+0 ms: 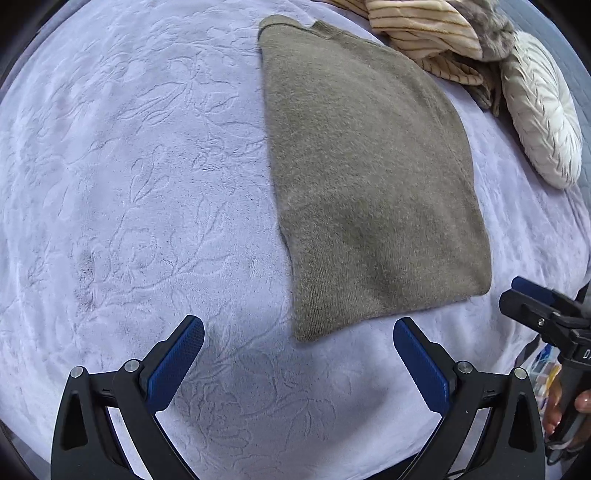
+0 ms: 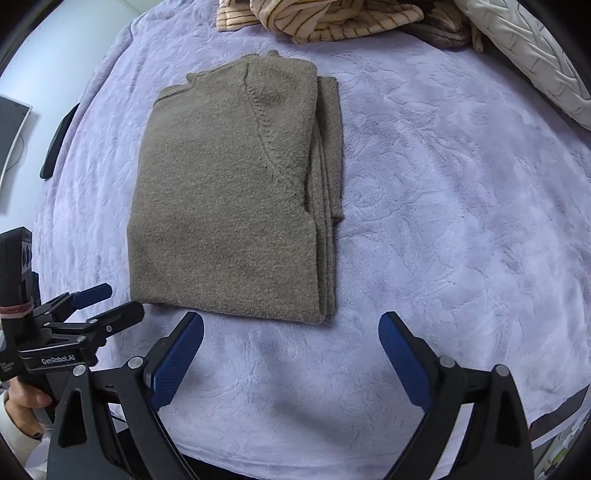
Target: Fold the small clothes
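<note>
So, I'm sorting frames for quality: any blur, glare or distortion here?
Left wrist view: sharp, soft even light, no glare; the fisheye bulges the blanket and folded sweater, with dark corners. Right wrist view: equally sharp, same bulge; a faint shadow lies near the sweater's front edge.

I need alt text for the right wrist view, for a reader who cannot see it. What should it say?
A folded olive-brown sweater lies flat on a lavender blanket, just beyond the open right gripper, which holds nothing. The left gripper enters at the lower left, and a striped cloth and a white cushion lie at the far edge.
</note>
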Action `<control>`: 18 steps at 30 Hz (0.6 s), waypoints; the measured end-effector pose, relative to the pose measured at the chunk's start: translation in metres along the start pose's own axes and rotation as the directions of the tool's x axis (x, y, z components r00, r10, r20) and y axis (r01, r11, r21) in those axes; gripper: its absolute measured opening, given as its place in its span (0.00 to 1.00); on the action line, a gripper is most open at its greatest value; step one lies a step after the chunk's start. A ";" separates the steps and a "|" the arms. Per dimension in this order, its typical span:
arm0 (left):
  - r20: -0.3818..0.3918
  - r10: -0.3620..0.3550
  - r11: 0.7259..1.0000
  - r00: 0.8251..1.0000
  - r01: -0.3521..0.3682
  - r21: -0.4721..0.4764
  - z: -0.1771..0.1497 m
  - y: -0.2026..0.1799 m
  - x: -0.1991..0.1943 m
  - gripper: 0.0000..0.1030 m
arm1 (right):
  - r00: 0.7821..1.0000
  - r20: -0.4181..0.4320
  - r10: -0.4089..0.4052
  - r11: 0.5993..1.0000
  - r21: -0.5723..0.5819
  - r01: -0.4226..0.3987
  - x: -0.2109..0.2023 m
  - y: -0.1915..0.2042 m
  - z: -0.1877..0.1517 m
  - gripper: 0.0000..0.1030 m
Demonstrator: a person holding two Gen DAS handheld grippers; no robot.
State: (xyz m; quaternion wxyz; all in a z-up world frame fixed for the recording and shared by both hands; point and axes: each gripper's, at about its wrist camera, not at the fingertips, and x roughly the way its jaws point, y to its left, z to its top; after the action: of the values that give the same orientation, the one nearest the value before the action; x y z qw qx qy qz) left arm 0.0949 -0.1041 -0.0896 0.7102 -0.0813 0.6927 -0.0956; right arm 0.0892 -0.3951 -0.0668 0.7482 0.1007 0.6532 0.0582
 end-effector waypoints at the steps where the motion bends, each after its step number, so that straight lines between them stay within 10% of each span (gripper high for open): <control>1: 0.000 -0.007 1.000 1.000 0.007 -0.014 0.002 0.003 -0.001 1.00 | 1.000 0.000 0.001 1.000 0.005 -0.001 0.000 -0.002 0.002 0.94; 18: 0.059 -0.024 0.999 0.998 0.026 -0.041 0.040 0.003 0.000 1.00 | 0.999 0.001 0.033 0.996 0.083 -0.033 0.005 -0.032 0.044 0.94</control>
State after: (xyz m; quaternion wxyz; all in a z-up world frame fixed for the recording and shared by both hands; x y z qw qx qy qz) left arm 0.1348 -0.1022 -0.0887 0.7270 -0.1074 0.6725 -0.0875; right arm 0.1320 -0.4285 -0.0731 0.7423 0.1425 0.6533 0.0437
